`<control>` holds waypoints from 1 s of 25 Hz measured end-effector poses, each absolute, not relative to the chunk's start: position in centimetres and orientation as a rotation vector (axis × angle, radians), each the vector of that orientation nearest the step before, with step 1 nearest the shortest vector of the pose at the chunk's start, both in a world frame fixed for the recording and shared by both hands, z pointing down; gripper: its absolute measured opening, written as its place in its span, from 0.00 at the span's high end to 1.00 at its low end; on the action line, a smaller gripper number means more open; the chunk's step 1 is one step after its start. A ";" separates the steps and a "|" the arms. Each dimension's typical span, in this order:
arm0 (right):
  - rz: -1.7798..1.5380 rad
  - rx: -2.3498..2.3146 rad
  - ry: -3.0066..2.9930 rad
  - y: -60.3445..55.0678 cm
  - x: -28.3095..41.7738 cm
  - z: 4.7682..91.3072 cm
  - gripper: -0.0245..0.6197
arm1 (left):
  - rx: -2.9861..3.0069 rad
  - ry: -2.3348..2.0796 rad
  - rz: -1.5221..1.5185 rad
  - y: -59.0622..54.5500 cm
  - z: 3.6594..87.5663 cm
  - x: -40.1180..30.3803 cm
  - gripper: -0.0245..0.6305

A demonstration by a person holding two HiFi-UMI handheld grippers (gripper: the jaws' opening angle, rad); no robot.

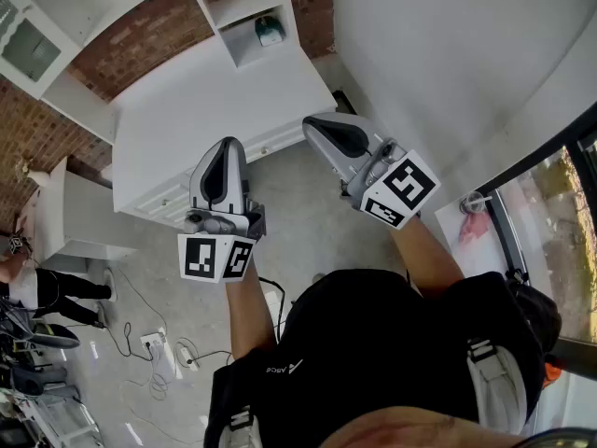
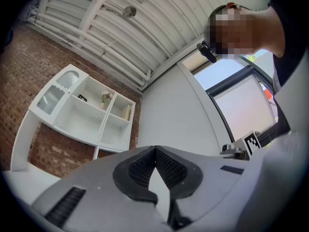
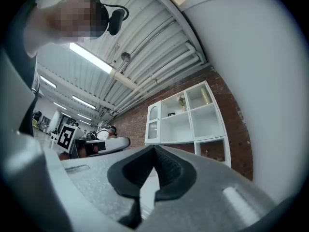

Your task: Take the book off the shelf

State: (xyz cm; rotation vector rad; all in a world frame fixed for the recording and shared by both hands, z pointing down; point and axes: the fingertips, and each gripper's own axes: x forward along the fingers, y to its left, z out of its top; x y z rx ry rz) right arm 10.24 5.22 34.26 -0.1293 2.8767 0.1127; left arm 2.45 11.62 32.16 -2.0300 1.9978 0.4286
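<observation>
A white shelf unit (image 2: 87, 111) stands against a brick wall, well ahead of both grippers. In its upper right cubby stands a pale upright thing (image 2: 127, 112), likely the book; the right gripper view shows it too (image 3: 206, 96). From the head view one cubby holds a green-and-white thing (image 1: 270, 31). My left gripper (image 1: 227, 147) and right gripper (image 1: 314, 125) are held up side by side, short of the shelf. Both are shut with their tips together and nothing between them, as each gripper view confirms for the left gripper (image 2: 155, 149) and the right gripper (image 3: 154, 149).
A white cabinet top (image 1: 215, 110) lies below the shelf, with drawers on its front. A small plant (image 2: 105, 98) and a dark frame (image 2: 82, 98) stand in other cubbies. A white wall (image 1: 448, 54) runs on the right, a window (image 1: 560, 203) beyond it. Cables lie on the floor (image 1: 159, 348).
</observation>
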 end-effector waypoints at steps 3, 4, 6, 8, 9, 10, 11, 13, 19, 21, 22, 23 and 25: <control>0.103 -0.121 2.872 6.0 9.4 34.0 0.96 | -2.030 1.993 0.434 12.3 32.0 1.7 0.96; 0.090 -0.115 2.869 6.2 9.1 34.0 0.96 | -2.030 1.992 0.437 12.6 32.0 1.4 0.96; 0.063 -0.107 2.862 6.5 8.4 33.9 0.96 | -2.029 1.992 0.445 13.0 32.1 0.6 0.96; 0.059 -0.109 2.861 6.8 7.6 33.9 0.96 | -2.030 1.988 0.454 13.4 32.2 -0.3 0.96; 0.062 -0.112 2.862 6.9 7.1 33.9 0.96 | -2.032 1.985 0.458 13.5 32.2 -0.7 0.96; 0.065 -0.113 2.863 7.1 6.6 33.9 0.96 | -2.032 1.980 0.462 13.7 32.2 -1.3 0.96; 0.066 -0.114 2.863 7.2 6.0 33.9 0.96 | -2.031 1.975 0.467 13.8 32.2 -1.8 0.96; 0.061 -0.116 2.865 7.3 4.8 33.9 0.96 | -2.026 1.966 0.478 14.2 32.1 -3.1 0.96; -0.019 -0.142 2.869 6.2 2.1 33.0 0.96 | -2.028 1.951 0.490 14.6 31.7 -6.3 0.96; -0.040 -0.154 2.862 5.1 1.4 32.2 0.96 | -2.024 1.953 0.497 14.3 31.5 -7.3 0.96; -0.049 -0.160 2.857 4.5 1.0 31.8 0.96 | -2.022 1.953 0.497 14.1 31.4 -7.8 0.96; -0.055 -0.163 2.852 3.8 0.6 31.5 0.96 | -2.020 1.951 0.495 13.8 31.3 -8.3 0.96; -0.053 -0.160 2.843 2.4 -0.5 30.7 0.96 | -2.012 1.950 0.490 13.0 31.1 -9.3 0.96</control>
